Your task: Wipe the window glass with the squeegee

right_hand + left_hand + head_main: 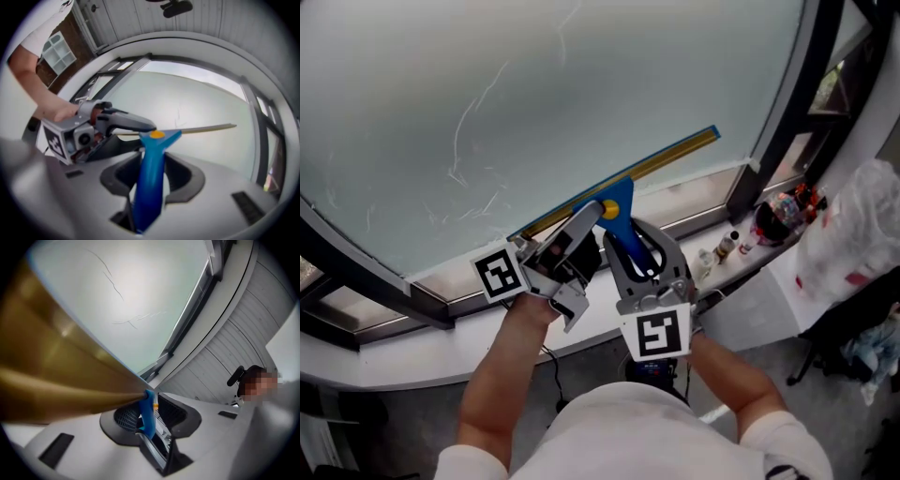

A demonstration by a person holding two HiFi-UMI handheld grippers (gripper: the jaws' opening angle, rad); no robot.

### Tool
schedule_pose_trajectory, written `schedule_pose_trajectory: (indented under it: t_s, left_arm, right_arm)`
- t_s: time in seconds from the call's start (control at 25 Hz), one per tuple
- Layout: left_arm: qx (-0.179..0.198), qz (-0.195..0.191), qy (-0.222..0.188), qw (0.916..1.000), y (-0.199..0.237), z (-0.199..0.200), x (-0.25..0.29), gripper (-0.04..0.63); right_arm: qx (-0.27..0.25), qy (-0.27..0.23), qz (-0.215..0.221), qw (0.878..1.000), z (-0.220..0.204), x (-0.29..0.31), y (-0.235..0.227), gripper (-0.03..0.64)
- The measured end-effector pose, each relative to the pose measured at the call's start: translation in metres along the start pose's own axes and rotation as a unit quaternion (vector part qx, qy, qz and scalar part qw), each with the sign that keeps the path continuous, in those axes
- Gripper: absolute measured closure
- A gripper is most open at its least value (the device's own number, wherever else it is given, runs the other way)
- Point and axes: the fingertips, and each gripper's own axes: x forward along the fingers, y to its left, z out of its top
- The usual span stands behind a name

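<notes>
A squeegee with a blue handle (pixel 619 208) and a long brass blade bar (pixel 666 161) is held up against the window glass (pixel 534 94), slanting up to the right. My right gripper (pixel 630 234) is shut on the blue handle (pixel 151 164), which fills the gap between its jaws. My left gripper (pixel 586 221) reaches in from the left at the squeegee's head. Its jaws stand on either side of the bar (pixel 61 366) and the blue head (pixel 148 406), with a gap showing beside one pad. From the right gripper view, the left gripper (pixel 133 133) has one finger over the bar and one under it.
A white sill (pixel 422 347) runs below the glass, with black frame bars (pixel 787 103) at the right. Small bottles (pixel 727 246) and other clutter stand on the sill's right end. A plastic bag (pixel 862 225) lies further right. A person (pixel 258 380) is in the room behind.
</notes>
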Motion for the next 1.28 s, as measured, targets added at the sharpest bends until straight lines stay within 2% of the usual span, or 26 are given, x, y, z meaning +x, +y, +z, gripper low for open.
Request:
schedule_pose_trajectory:
  t_s: [0.24, 0.48, 0.6, 0.72, 0.84, 1.08, 1.28]
  left_arm:
    - [0.019, -0.038, -0.011, 0.999, -0.022, 0.006, 0.014, 0.474]
    - [0.028, -0.044, -0.011, 0.9986, -0.027, 0.012, 0.046, 0.485]
    - [0.051, -0.031, -0.013, 0.9981, -0.025, 0.023, 0.041, 0.483]
    - [0.109, -0.007, -0.024, 0.9938, -0.023, 0.035, 0.028, 0.463]
    - [0.155, 0.001, -0.031, 0.9874, -0.028, 0.05, 0.015, 0.449]
    - [0.173, 0.004, -0.047, 0.9837, -0.031, 0.063, -0.021, 0.448]
    - [0.192, 0.019, -0.046, 0.9801, -0.025, 0.071, -0.044, 0.436]
  right_arm:
    - [-0.04, -0.069, -0.001, 0.997, 0.013, -0.004, -0.012, 0.469]
    - [-0.032, -0.115, -0.009, 0.993, 0.017, 0.0, -0.041, 0.462]
    - [0.004, -0.085, -0.008, 0.996, 0.018, 0.009, -0.038, 0.462]
    - [0.042, -0.065, 0.012, 0.997, 0.028, 0.016, -0.027, 0.465]
    - [0.088, -0.071, 0.022, 0.993, 0.045, 0.022, -0.017, 0.466]
    - [0.096, -0.071, 0.033, 0.992, 0.058, 0.029, 0.016, 0.468]
    - [0.135, -0.055, 0.04, 0.989, 0.057, 0.037, 0.02, 0.468]
